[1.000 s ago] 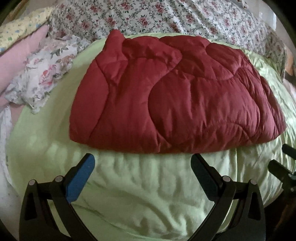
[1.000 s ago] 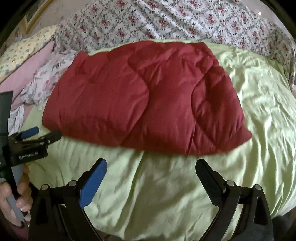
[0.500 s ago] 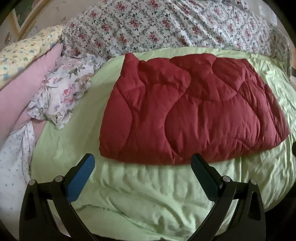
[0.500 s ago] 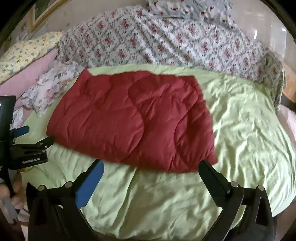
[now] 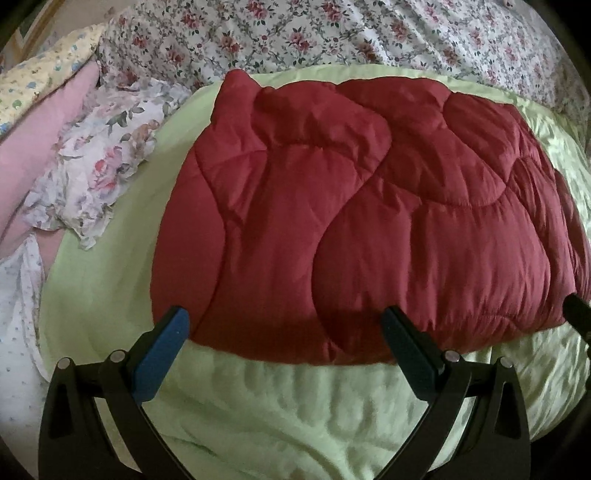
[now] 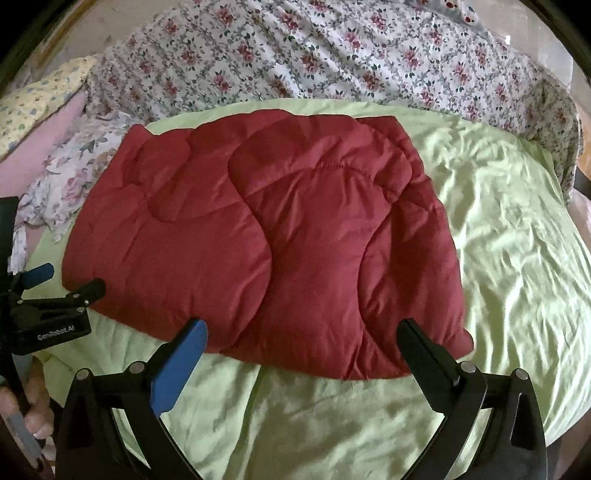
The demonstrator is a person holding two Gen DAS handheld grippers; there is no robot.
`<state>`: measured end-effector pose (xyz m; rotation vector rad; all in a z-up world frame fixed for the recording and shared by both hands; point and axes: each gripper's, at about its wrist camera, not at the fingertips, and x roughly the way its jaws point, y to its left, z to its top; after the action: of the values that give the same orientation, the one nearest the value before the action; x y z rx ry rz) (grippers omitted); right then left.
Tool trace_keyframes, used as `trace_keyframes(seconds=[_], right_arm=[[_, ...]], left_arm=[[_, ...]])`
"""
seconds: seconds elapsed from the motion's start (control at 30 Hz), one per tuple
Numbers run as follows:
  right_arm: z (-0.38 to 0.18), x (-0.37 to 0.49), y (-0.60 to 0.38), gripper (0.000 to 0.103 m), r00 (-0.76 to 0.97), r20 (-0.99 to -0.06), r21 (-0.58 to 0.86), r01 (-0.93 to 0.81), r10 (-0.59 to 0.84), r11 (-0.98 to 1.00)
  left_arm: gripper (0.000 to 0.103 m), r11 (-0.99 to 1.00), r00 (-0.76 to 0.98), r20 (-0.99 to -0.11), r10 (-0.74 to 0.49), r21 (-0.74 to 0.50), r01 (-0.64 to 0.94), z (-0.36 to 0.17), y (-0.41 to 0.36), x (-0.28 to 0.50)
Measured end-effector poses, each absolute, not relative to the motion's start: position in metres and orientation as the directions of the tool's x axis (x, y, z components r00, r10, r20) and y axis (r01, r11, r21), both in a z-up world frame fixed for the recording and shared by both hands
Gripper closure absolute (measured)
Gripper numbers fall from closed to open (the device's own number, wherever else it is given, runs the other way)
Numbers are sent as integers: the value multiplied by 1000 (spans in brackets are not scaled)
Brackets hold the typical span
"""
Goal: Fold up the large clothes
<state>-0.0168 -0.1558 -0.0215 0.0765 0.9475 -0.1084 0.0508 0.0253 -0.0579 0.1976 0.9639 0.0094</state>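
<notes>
A dark red quilted garment (image 5: 362, 221) lies folded flat on the pale green sheet (image 5: 280, 413); the right wrist view shows the same quilted piece (image 6: 266, 240). My left gripper (image 5: 284, 325) stands open over its near edge, nothing between its fingers. My right gripper (image 6: 301, 332) is open too, wide, hovering above the near right part of the folded piece, with nothing held. The left gripper (image 6: 62, 284) also shows at the left edge of the right wrist view, beside the garment's near left corner, with a hand (image 6: 35, 410) below it.
A flowered bedspread (image 5: 332, 33) covers the back of the bed. A crumpled floral cloth (image 5: 99, 162) and a pink pillow (image 5: 40, 140) lie at the left. The green sheet (image 6: 517, 229) stretches bare to the right of the garment.
Both grippers pulled back from the garment half a second ago and have since come close over its near edge again. Both stay open and empty.
</notes>
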Motion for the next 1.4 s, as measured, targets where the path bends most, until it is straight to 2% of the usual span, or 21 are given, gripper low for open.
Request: trace_keyframes(seconds=[0.47, 0.87, 1.0, 1.4], right_arm=[[-24, 5, -165, 0, 562, -825, 20, 147, -66, 989], [-17, 5, -164, 0, 578, -815, 38, 135, -47, 990], [-13, 3, -167, 0, 596, -803, 90, 133, -7, 987], [-17, 4, -172, 0, 596, -803, 112, 155, -3, 982]], left_arm=[[0, 987, 572, -818, 58, 132, 89, -51, 27, 66], [0, 991, 578, -815, -31, 53, 127, -41, 27, 61], [0, 991, 579, -813, -57, 26, 134, -40, 29, 61], [0, 990, 576, -817, -42, 46, 137, -46, 27, 61]])
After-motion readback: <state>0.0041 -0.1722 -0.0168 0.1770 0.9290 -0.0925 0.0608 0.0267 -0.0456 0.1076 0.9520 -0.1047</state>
